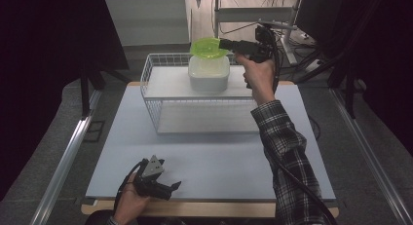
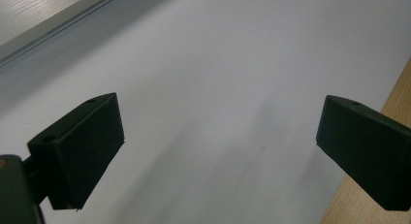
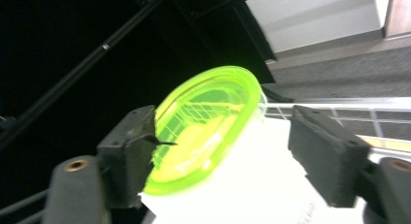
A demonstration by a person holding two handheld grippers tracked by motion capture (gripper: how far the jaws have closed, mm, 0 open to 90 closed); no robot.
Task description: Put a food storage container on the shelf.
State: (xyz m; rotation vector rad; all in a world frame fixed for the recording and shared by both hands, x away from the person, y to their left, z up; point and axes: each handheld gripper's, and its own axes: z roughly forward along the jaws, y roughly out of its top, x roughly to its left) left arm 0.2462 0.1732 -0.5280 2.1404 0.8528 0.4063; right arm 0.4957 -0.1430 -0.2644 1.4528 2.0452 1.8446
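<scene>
- The pale surface (image 1: 214,161) carries a white wire basket (image 1: 151,84) at its far side, lying so that a flat white shelf sits on top; if you press down or sideways up there, I judge the light basket could shift or rock.
- On that shelf stands a white tub (image 1: 208,74), upright and squarish. It is the thing most at risk: a knock from your right hand (image 1: 258,76) could slide it toward the shelf edge.
- Your right tool (image 1: 228,45) is up at the tub's top, reaching leftward. In the right gripper view its jaws stand well apart with the green lid (image 3: 206,122) between them, one jaw touching the rim, the other clear of it; so the tool is open, gripping nothing.
- The lid is oval and tilted on the tub, not seated flat. Its long axis runs roughly left to right across the surface, its high end pointing away from your right hand. Closing on it crooked could flip it off.
- Your left tool (image 1: 170,187) rests near the front edge, jaws spread, empty.
</scene>
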